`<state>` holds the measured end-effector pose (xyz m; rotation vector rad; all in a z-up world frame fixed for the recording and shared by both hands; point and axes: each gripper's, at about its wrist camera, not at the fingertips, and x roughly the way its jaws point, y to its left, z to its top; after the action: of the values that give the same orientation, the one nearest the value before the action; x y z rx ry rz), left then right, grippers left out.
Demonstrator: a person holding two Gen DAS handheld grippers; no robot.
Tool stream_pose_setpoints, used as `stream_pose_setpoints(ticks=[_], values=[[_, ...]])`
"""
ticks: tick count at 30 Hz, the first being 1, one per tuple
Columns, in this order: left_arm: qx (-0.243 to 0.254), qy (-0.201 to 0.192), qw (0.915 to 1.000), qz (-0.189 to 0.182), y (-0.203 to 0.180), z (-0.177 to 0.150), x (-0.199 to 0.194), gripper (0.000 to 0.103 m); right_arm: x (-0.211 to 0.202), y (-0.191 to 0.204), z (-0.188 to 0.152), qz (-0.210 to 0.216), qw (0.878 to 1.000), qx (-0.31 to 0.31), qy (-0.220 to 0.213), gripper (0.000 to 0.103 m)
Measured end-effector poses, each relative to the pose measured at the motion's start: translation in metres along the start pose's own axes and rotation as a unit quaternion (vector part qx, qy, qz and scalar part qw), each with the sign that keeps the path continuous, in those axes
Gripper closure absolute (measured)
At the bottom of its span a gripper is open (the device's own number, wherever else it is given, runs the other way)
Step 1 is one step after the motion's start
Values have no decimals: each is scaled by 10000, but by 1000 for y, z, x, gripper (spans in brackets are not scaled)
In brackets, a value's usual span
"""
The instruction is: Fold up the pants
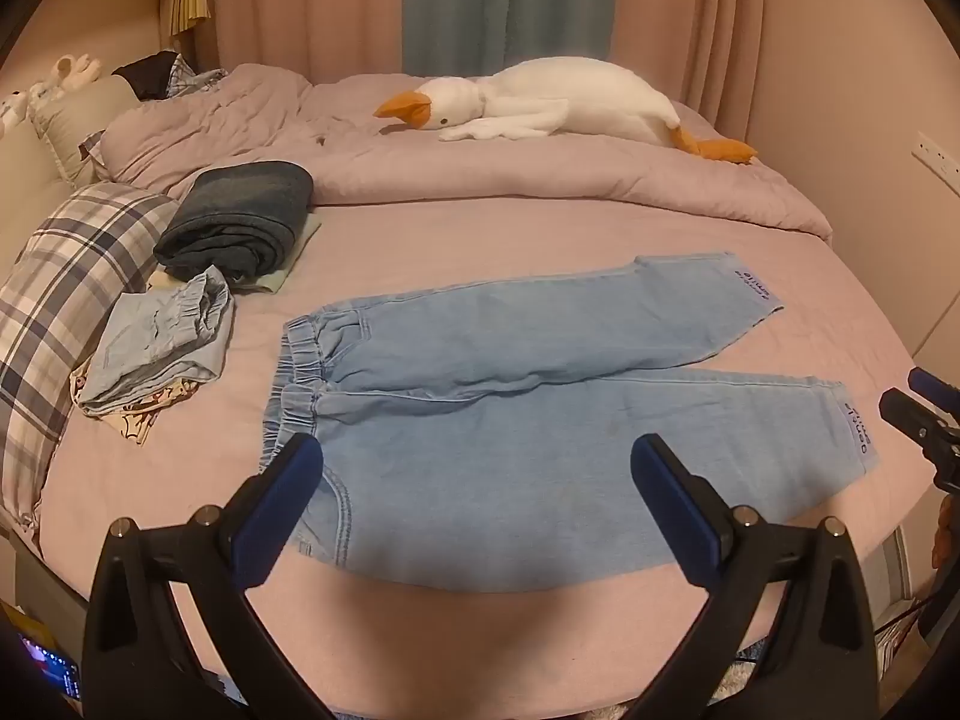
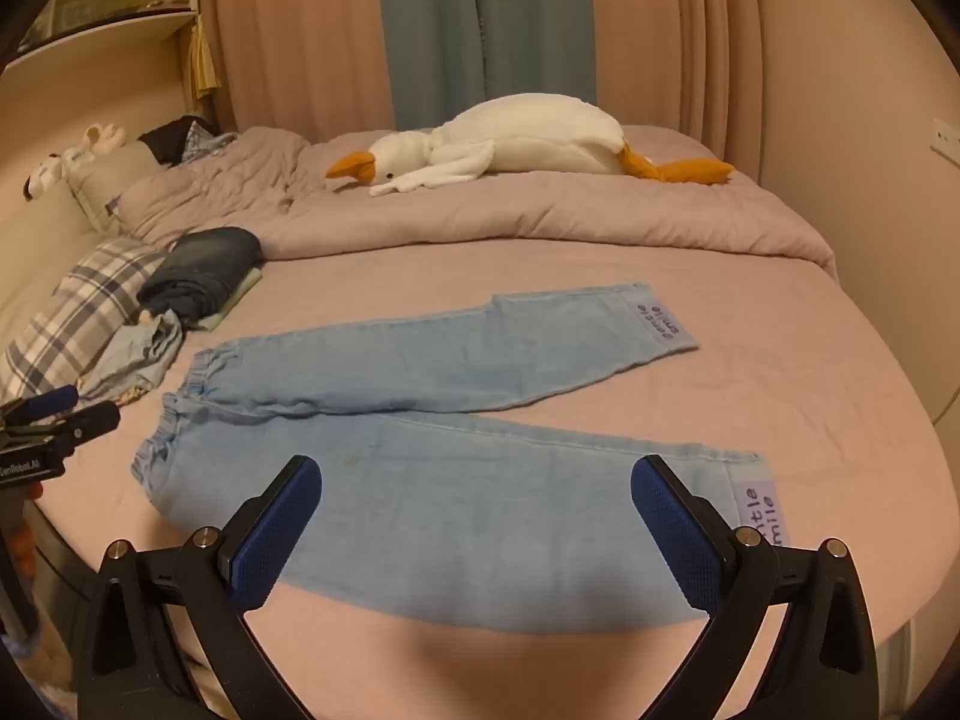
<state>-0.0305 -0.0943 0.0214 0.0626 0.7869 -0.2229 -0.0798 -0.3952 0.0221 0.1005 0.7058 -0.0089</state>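
- Both spread wide and empty: left claw (image 1: 477,462) above the waist end, right claw (image 2: 477,483) above the near cuff.
- Pants (image 1: 540,420) flat on the pink bed (image 1: 540,228), waistband left, legs splayed right.
- Likely to bunch or fold crooked if only one layer pinched.
- Folded clothes (image 1: 240,222) far left; plush goose (image 1: 540,102), curtains beyond.

A white plush goose (image 1: 558,99) lies on the rumpled duvet (image 1: 480,174) at the bed's far side; folded dark clothes (image 1: 240,219) (stacked) sit beside a plaid pillow (image 1: 66,276).
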Motion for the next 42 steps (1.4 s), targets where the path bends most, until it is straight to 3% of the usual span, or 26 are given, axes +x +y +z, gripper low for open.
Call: stream_pose_setpoints(ticks=[42], values=[[22, 37, 10000, -1, -10, -1, 1, 0, 0, 0, -5, -76, 9999, -89, -104, 1]])
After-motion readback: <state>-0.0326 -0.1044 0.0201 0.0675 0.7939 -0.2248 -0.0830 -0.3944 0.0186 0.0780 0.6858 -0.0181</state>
